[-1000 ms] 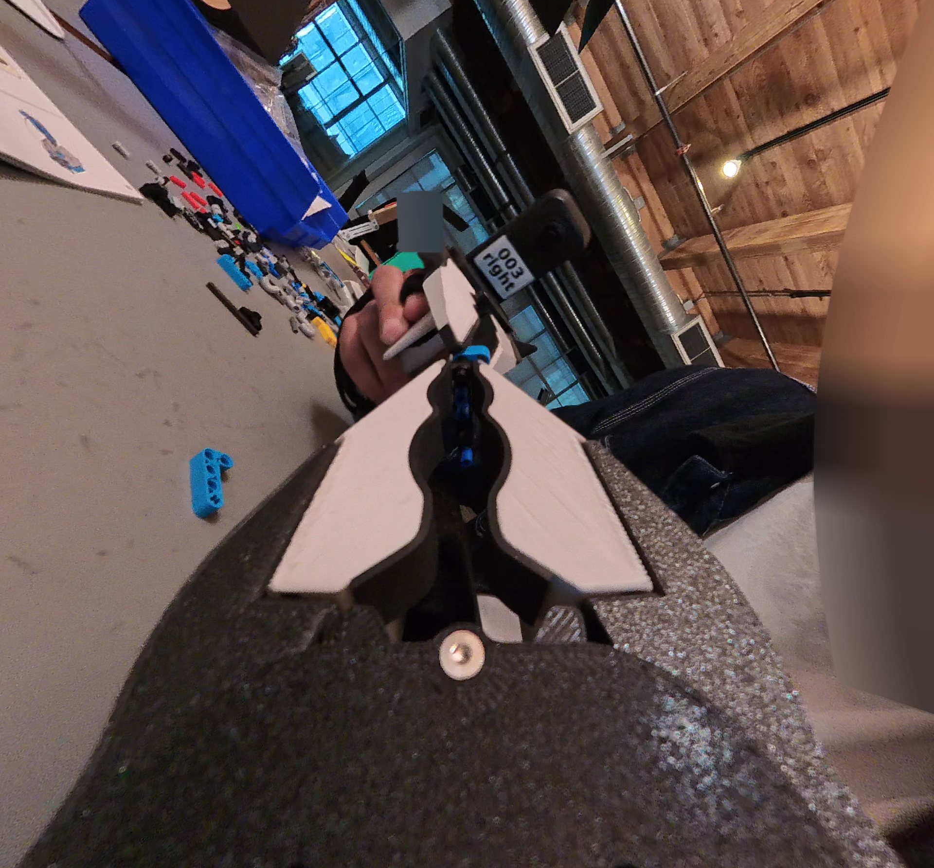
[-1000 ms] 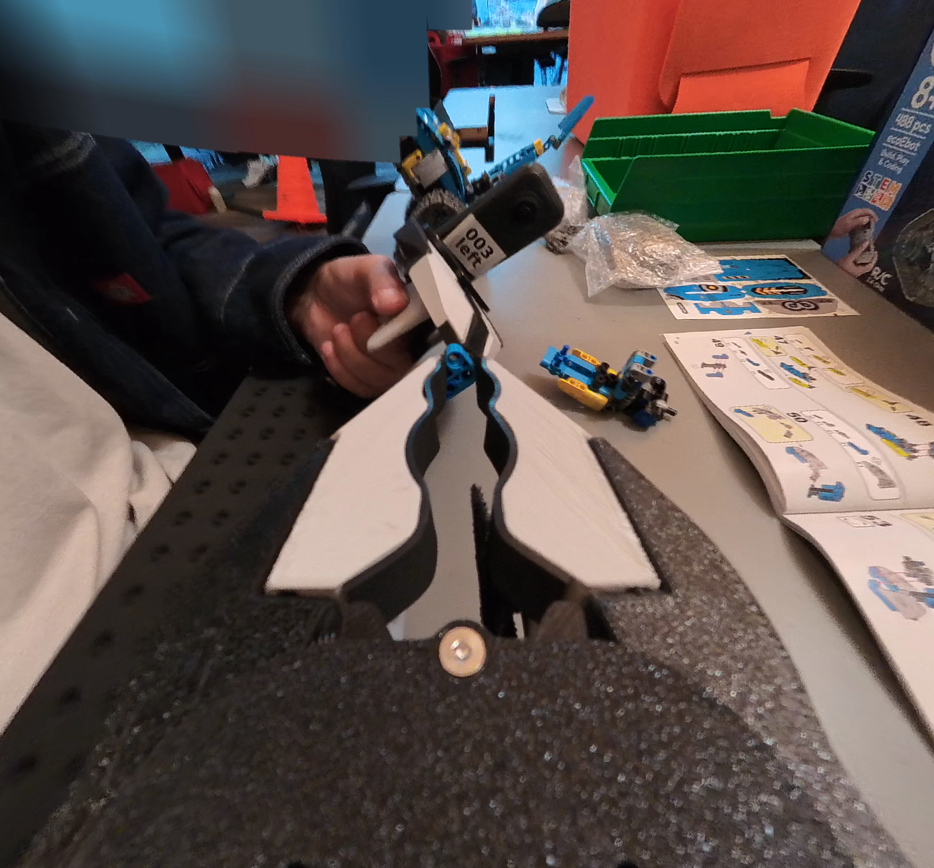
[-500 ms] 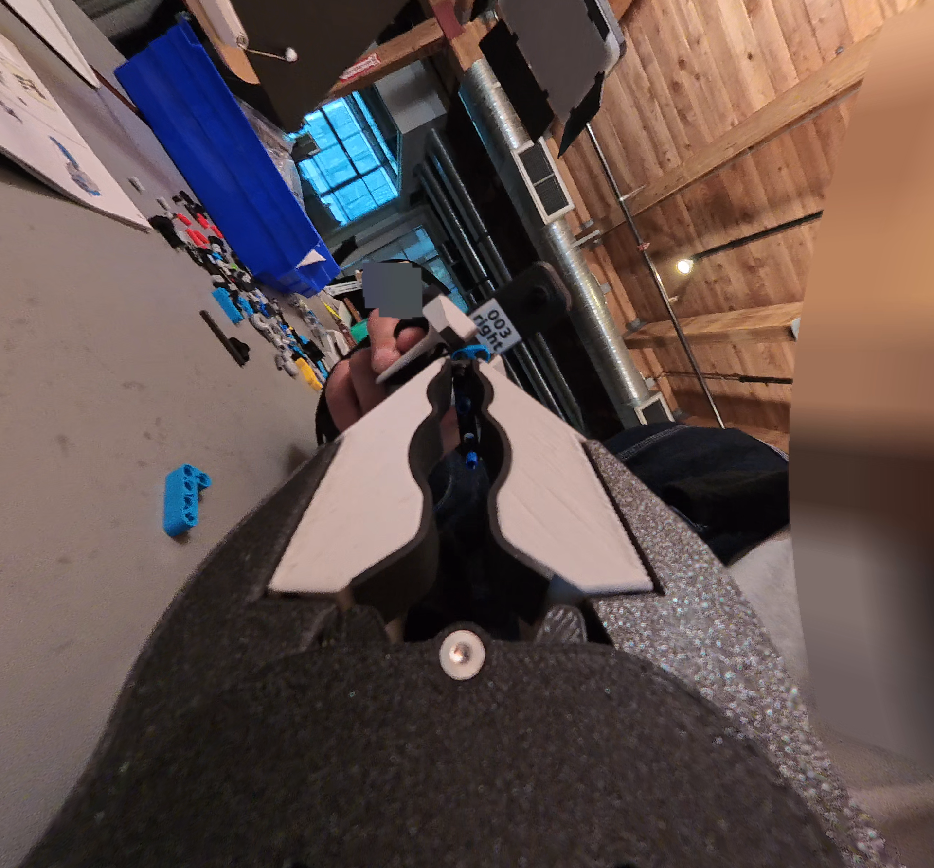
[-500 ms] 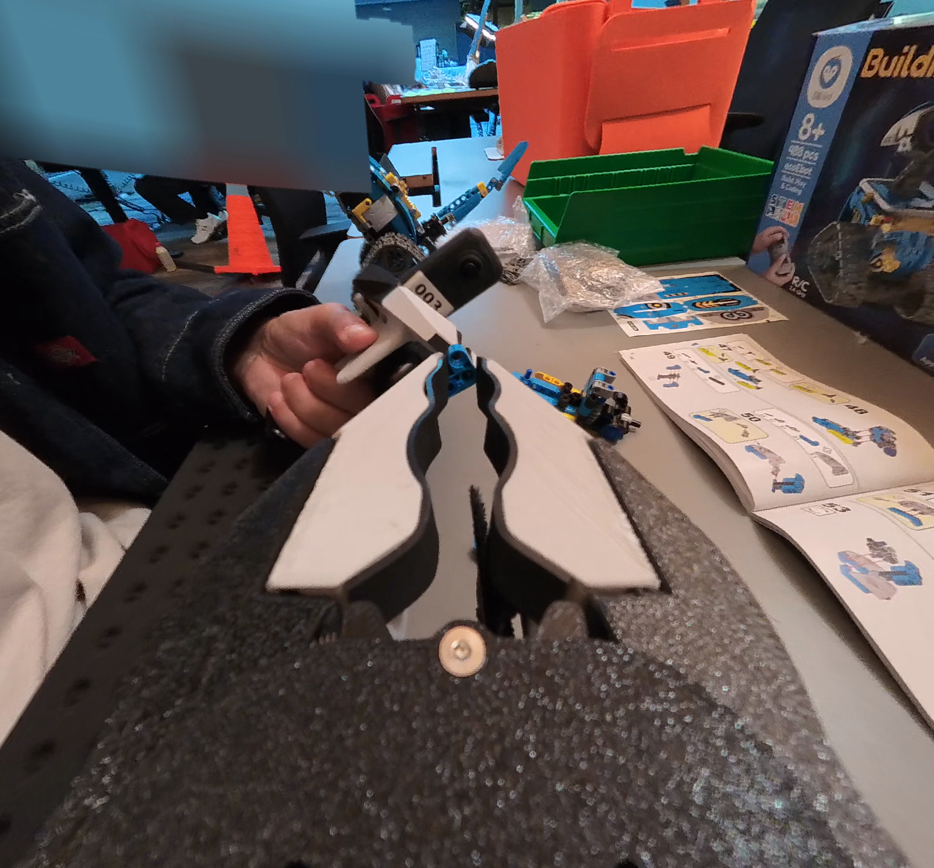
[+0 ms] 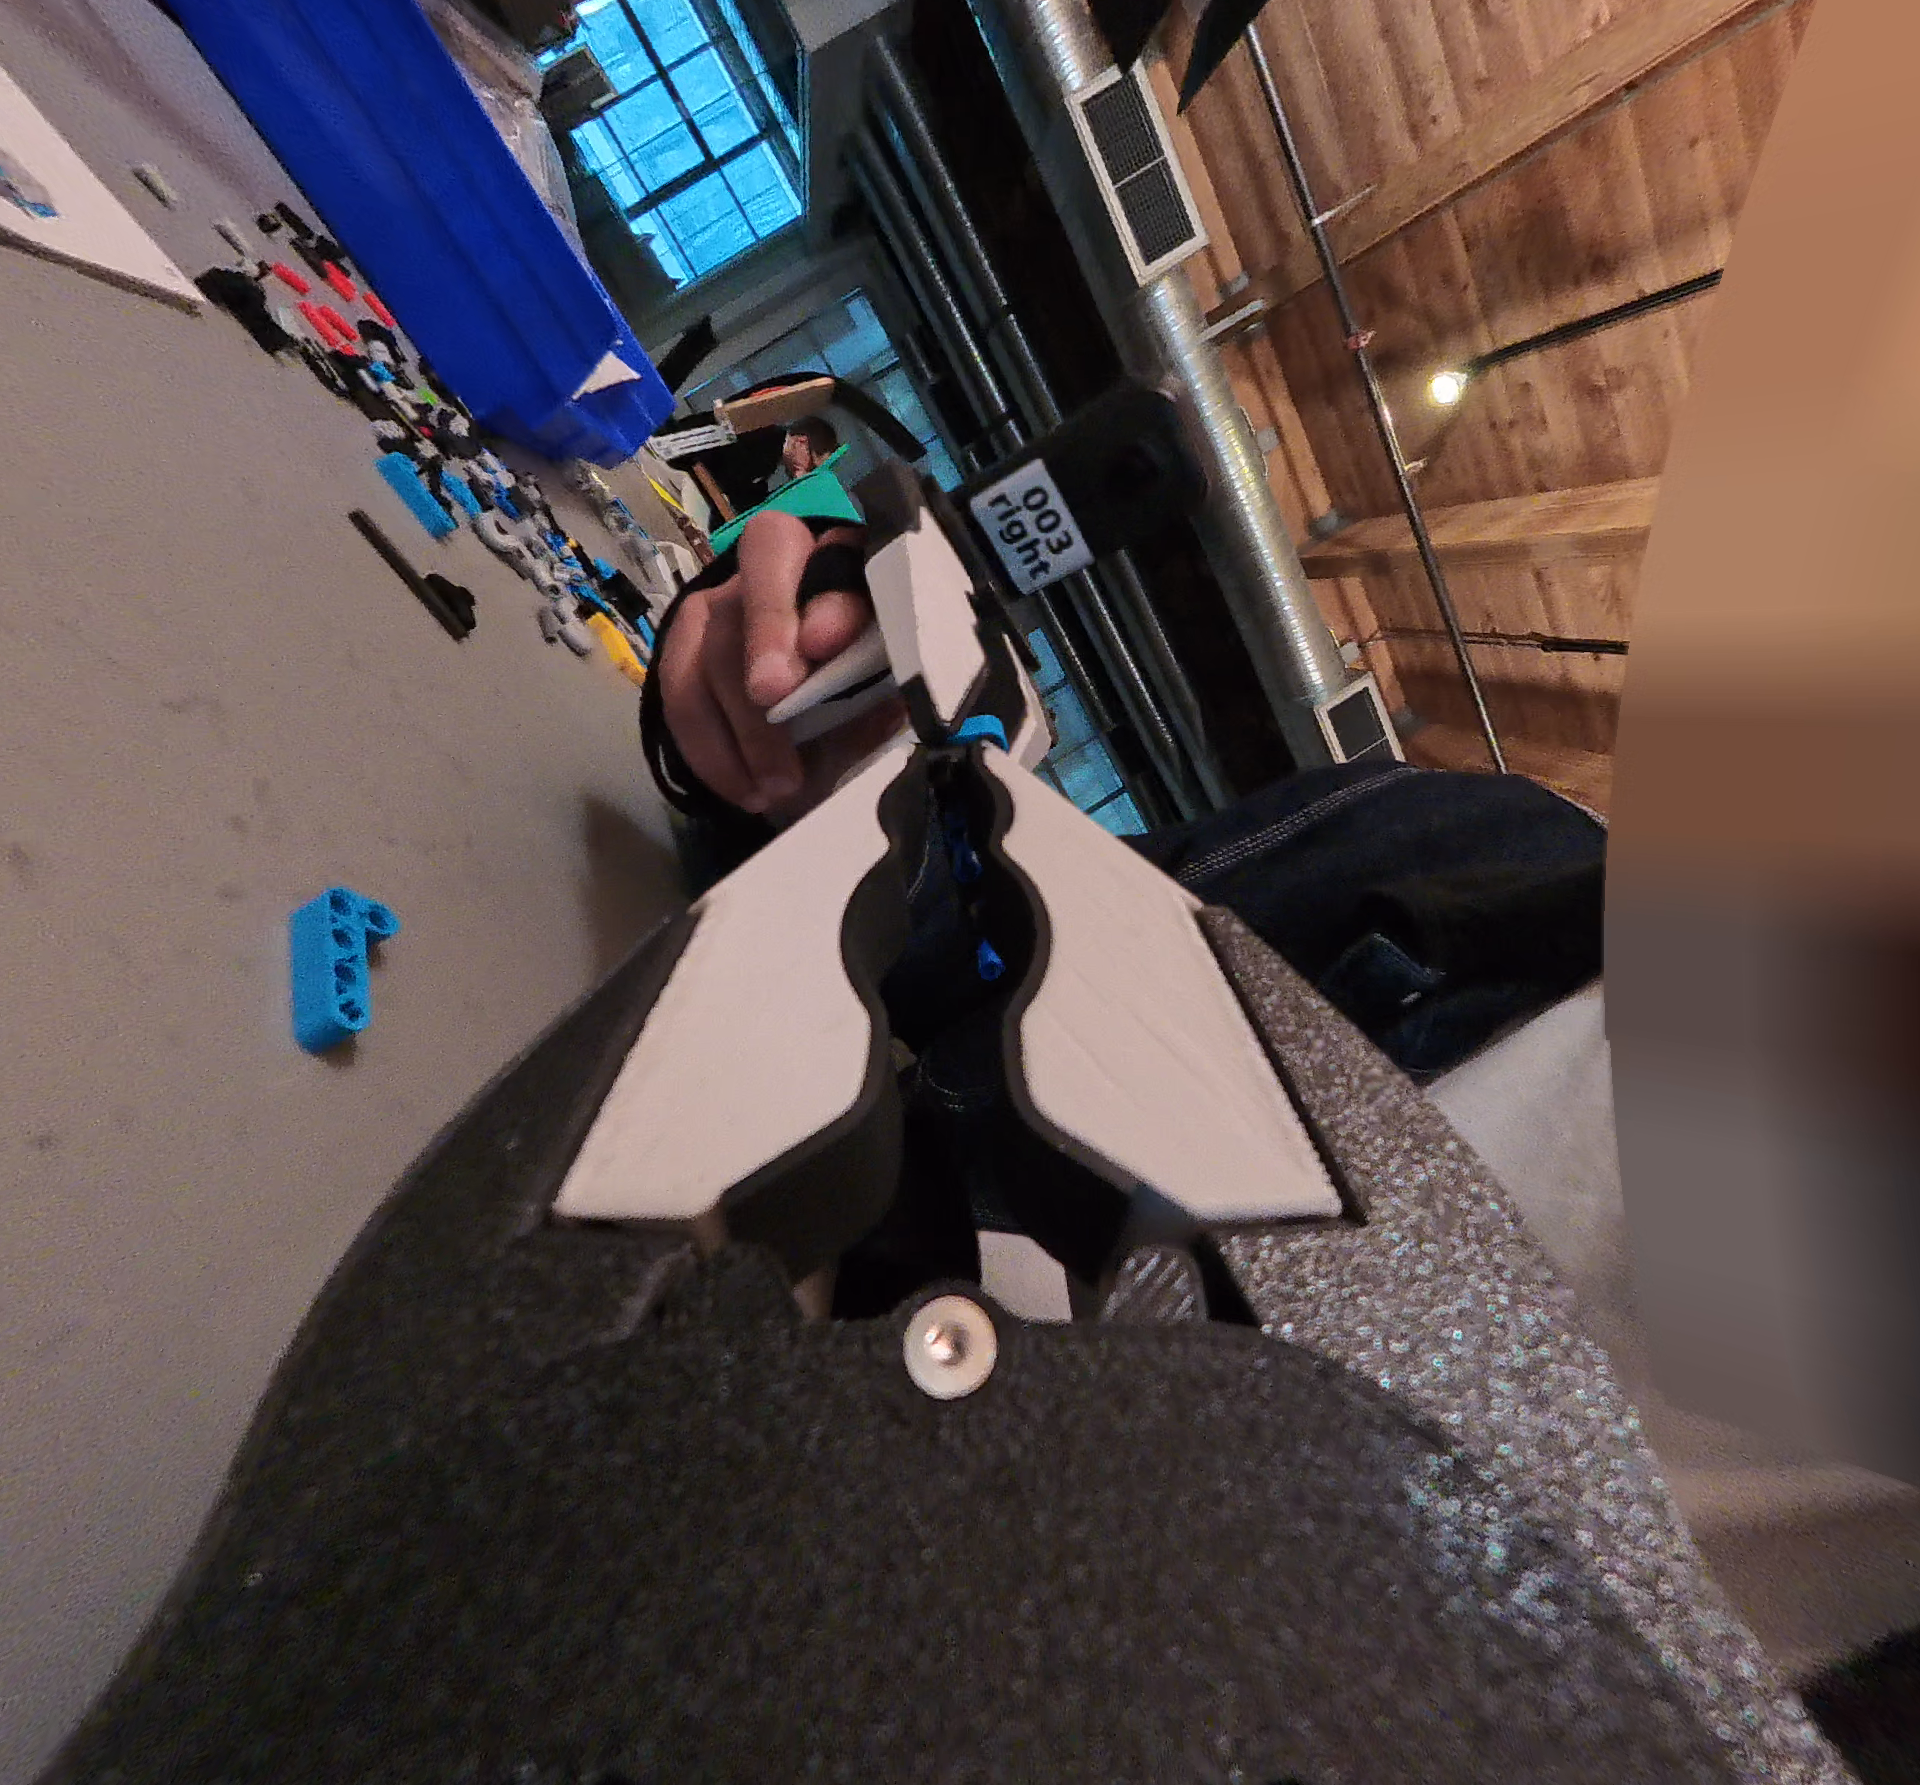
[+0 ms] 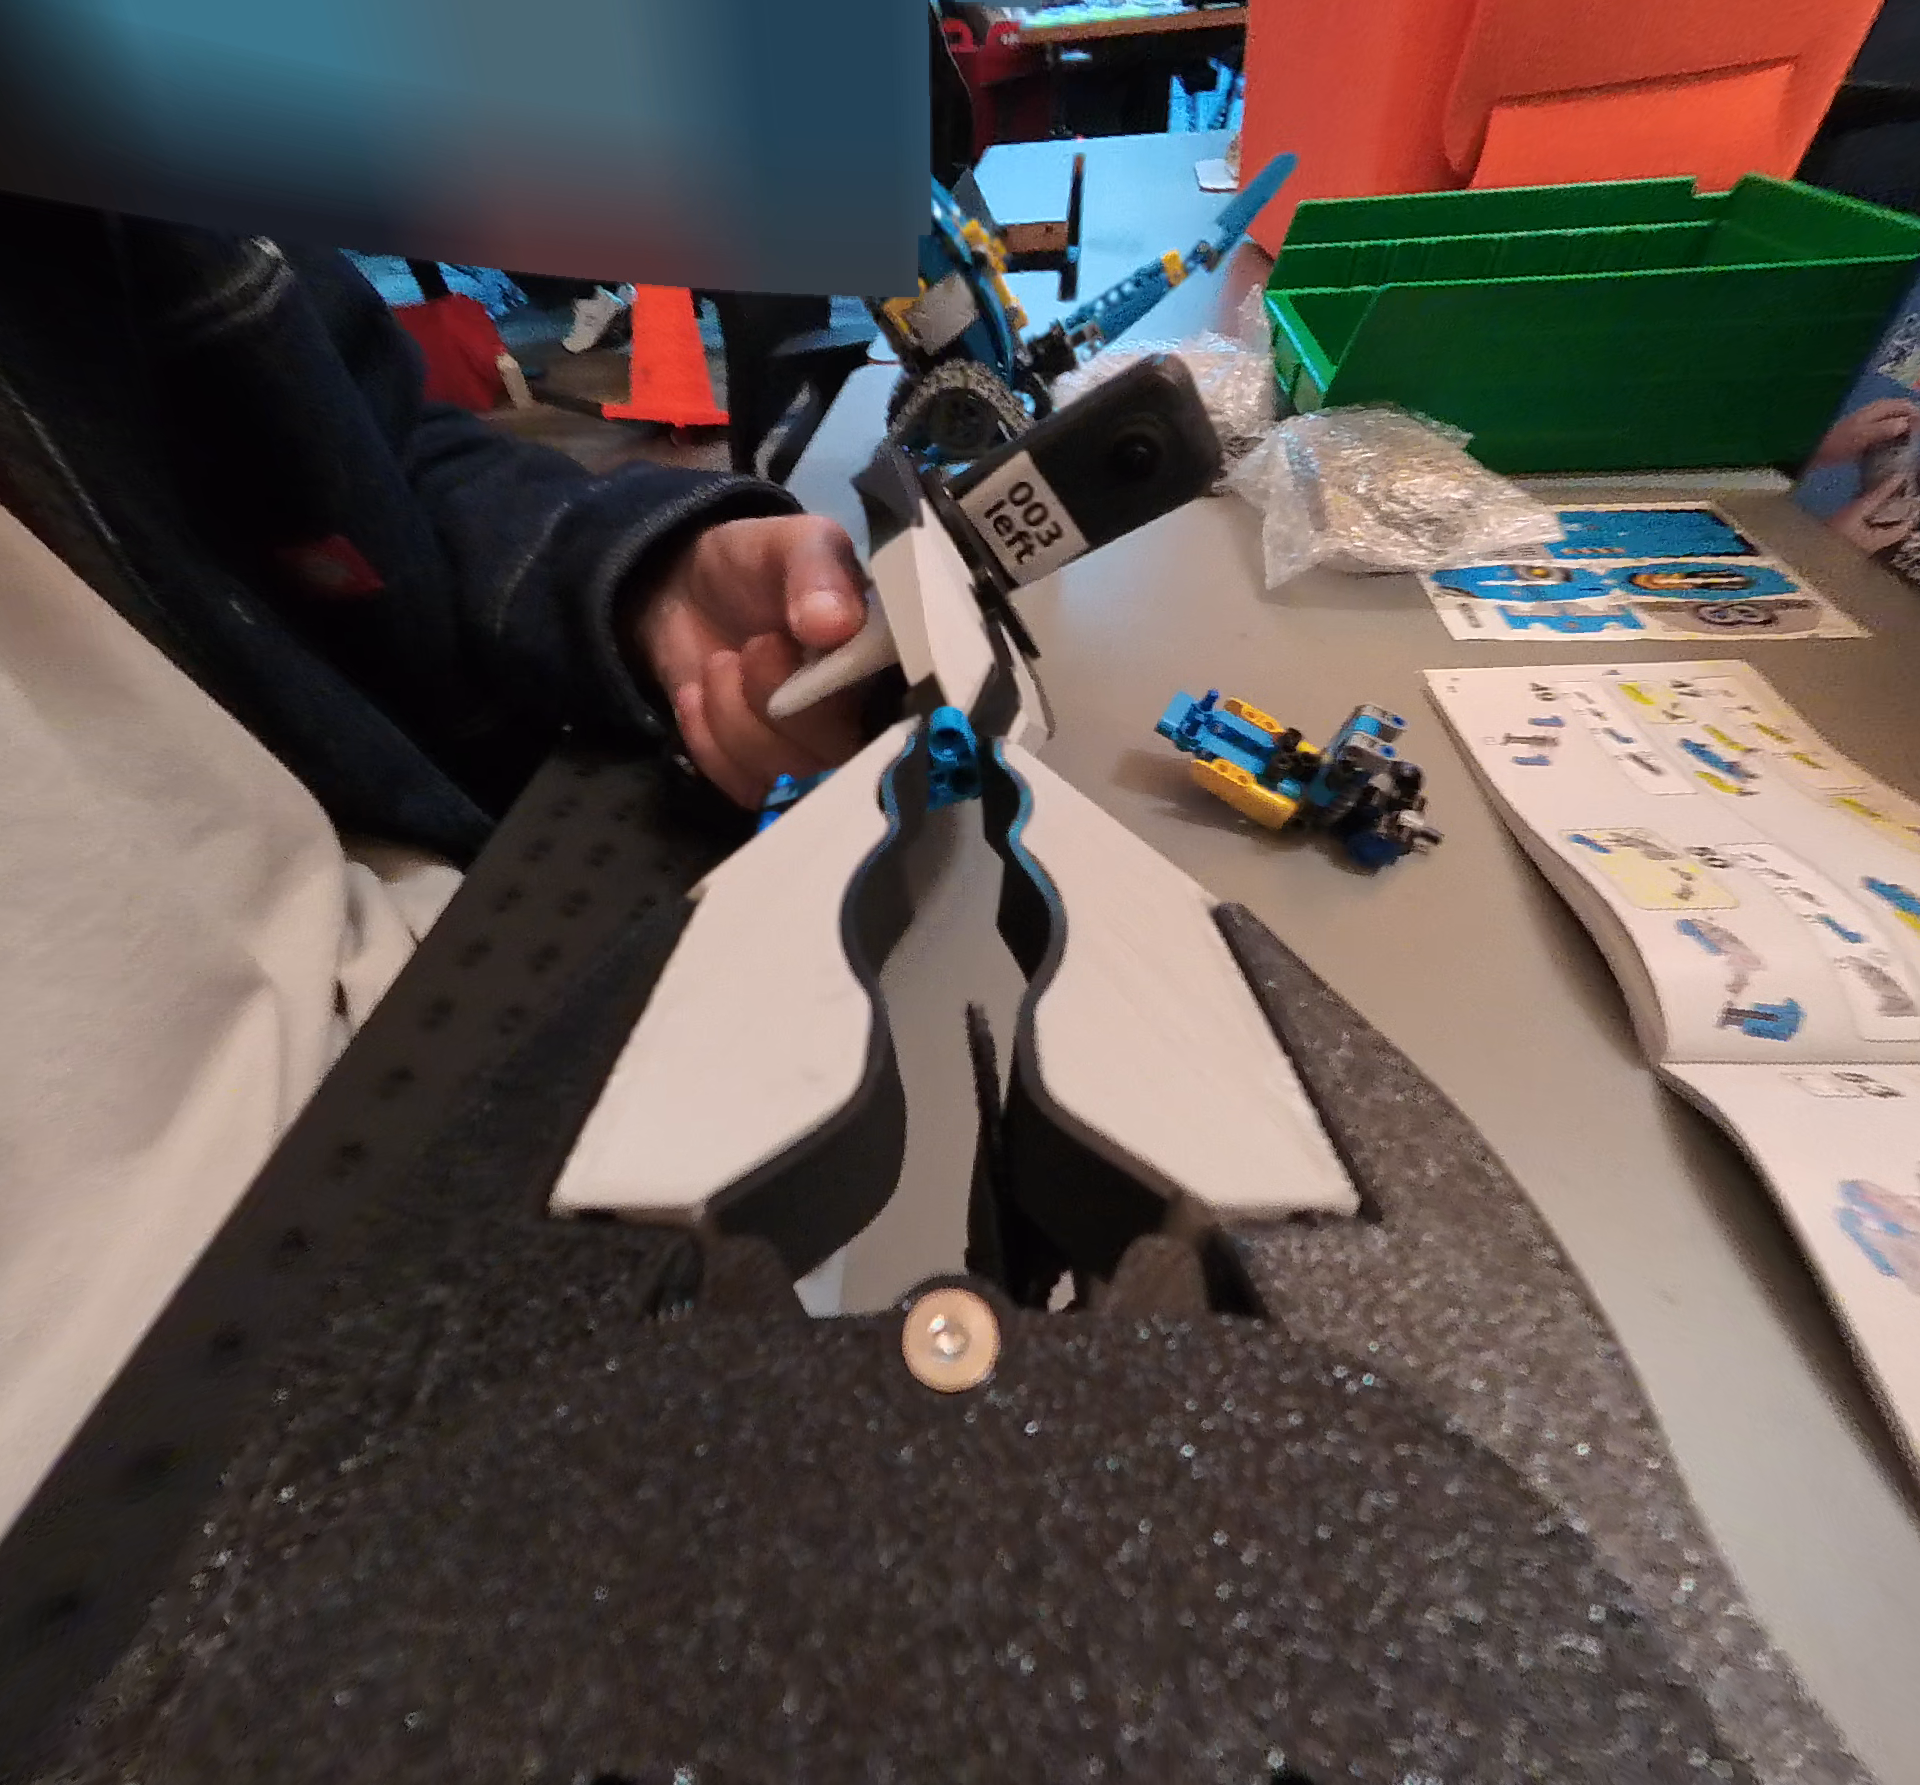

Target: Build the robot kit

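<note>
Left wrist view: left gripper (image 5: pixel 954 767) closed on thin dark-blue pin piece (image 5: pixel 968 865), tip-to-tip w/ right gripper (image 5: pixel 961 719). Loose blue beam (image 5: pixel 335 966) on desk (image 5: pixel 177 759).

Right wrist view: right gripper (image 6: pixel 951 756) clamps blue connector (image 6: pixel 948 771); small blue-yellow model (image 6: pixel 1299 774) mid-desk, beside booklet (image 6: pixel 1704 862); green bin (image 6: pixel 1600 333) at far edge.

The grey worktop (image 6: pixel 1299 925) carries a small blue-yellow brick model (image 6: pixel 1299 785), an open instruction booklet (image 6: pixel 1714 862), a green bin (image 6: pixel 1579 364), a plastic bag (image 6: pixel 1371 488) and one loose blue brick (image 5: pixel 335 966).
</note>
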`<state>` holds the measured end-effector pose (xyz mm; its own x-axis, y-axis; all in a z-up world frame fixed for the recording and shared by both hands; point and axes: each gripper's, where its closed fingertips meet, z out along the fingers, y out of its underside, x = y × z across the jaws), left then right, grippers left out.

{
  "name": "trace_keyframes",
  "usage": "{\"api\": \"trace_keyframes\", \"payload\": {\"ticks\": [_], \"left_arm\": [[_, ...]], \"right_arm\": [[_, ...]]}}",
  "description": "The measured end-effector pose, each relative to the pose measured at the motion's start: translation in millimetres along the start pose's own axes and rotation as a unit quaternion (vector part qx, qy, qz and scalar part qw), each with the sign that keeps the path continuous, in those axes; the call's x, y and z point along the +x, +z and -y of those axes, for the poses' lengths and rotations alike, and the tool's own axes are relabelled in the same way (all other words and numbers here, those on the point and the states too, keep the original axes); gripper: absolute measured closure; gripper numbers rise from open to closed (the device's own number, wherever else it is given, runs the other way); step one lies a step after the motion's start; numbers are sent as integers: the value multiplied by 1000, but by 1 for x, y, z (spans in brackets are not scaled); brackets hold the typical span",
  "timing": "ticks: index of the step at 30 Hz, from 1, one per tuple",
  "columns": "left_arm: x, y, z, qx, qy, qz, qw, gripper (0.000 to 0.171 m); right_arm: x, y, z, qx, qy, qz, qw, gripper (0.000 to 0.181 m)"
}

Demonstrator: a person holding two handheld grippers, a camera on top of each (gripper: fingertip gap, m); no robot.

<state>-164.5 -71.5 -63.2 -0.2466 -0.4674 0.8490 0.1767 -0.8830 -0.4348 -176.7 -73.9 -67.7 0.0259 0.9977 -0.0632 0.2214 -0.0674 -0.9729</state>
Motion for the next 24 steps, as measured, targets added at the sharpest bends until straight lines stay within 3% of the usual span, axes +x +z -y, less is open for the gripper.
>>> {"api": "trace_keyframes", "payload": {"ticks": [8,13,24], "left_arm": [[7,2,2,2,30,-7,1000,165],[6,-5,9,13,74,21,997,164],[5,-2,3,-2,76,21,997,170]], "right_arm": [[0,-3,9,33,9,15,999,172],[6,-9,11,33,-15,-17,999,172],[1,-8,7,11,-24,-11,1000,172]]}}
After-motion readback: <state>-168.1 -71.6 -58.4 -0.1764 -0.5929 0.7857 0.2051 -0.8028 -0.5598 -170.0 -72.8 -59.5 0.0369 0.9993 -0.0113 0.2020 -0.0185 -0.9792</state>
